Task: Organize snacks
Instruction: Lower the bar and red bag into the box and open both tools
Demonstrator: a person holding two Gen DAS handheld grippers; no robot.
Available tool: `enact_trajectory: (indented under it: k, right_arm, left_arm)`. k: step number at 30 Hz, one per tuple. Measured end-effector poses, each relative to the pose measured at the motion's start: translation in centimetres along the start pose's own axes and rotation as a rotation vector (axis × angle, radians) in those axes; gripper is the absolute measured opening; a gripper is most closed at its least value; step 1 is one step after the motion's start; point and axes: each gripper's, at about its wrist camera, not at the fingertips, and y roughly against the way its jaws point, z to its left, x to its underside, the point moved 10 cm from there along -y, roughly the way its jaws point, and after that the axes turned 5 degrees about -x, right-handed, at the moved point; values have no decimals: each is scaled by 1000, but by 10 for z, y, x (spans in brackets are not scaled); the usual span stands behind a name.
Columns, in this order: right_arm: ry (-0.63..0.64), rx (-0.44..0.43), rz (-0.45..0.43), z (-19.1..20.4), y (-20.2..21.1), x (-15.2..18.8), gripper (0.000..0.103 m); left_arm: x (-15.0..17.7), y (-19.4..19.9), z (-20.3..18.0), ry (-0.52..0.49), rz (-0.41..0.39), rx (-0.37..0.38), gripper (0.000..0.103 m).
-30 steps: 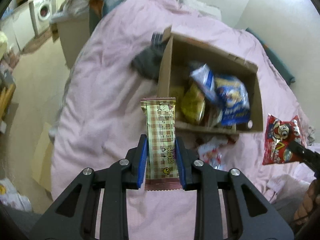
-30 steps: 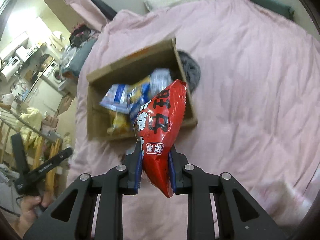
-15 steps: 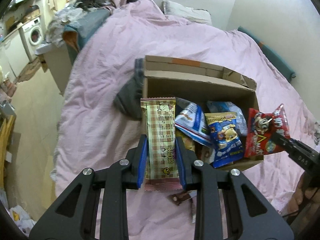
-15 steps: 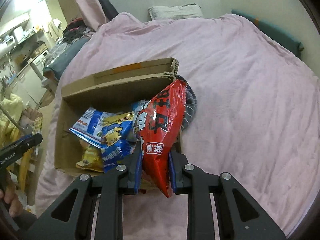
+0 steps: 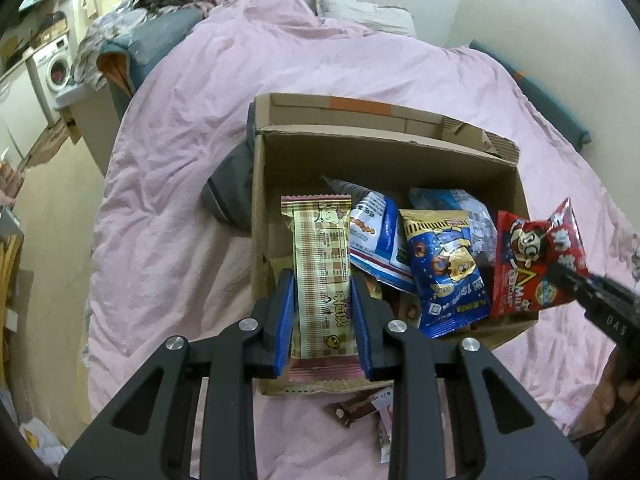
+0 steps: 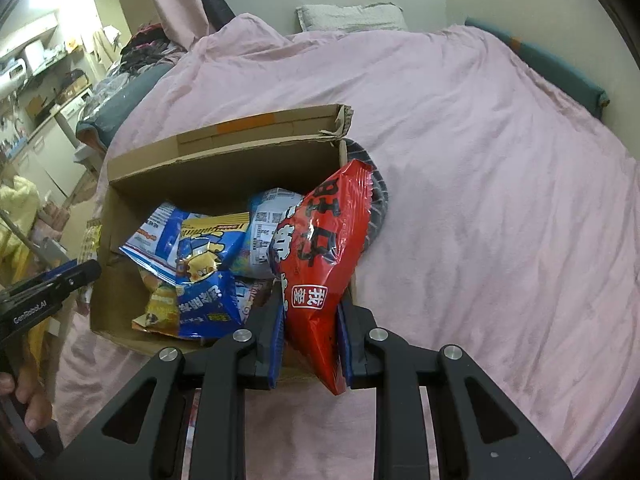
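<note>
An open cardboard box [image 5: 376, 160] [image 6: 224, 152] sits on the pink bed, holding several blue and yellow snack bags [image 5: 444, 264] [image 6: 200, 268]. My left gripper [image 5: 322, 280] is shut on a beige checked wafer bar [image 5: 322, 248], which hangs over the box's near left corner. My right gripper [image 6: 310, 308] is shut on a red snack bag [image 6: 320, 256] over the box's near right side. In the left wrist view that red snack bag [image 5: 532, 256] shows at the box's right wall, pinched by the right gripper's black finger [image 5: 588, 292].
A dark grey garment [image 5: 232, 184] [image 6: 378, 196] lies against the box's side. Small wrappers [image 5: 356, 404] lie on the pink duvet [image 6: 500, 200] in front of the box. A washing machine [image 5: 52, 68] and laundry pile stand beyond the bed. A hand [image 6: 28, 400] holds the left gripper's handle.
Both grippers have swung in toward the box with their snacks; the box now lies squarely ahead and closer. The wafer bar and the red bag now hang over the box.
</note>
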Motion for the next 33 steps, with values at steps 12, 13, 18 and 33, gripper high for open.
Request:
enact_trajectory:
  k: [12,13,18,33]
  right_arm:
    - [20,5,39,2,-4,10,24]
    - [21,-2,39,3,-5,10,24]
    - [50,-18,50,10,-9,11,24]
    - [26,-207,195,35,-47,23,56]
  left_arm:
    - [3,-9,0,10,7,2,23]
    - [3,-9,0,10,6,3,23]
    - [3,-10,0,15,9,4,23]
    - [11,-22,-5,7,37,26,24]
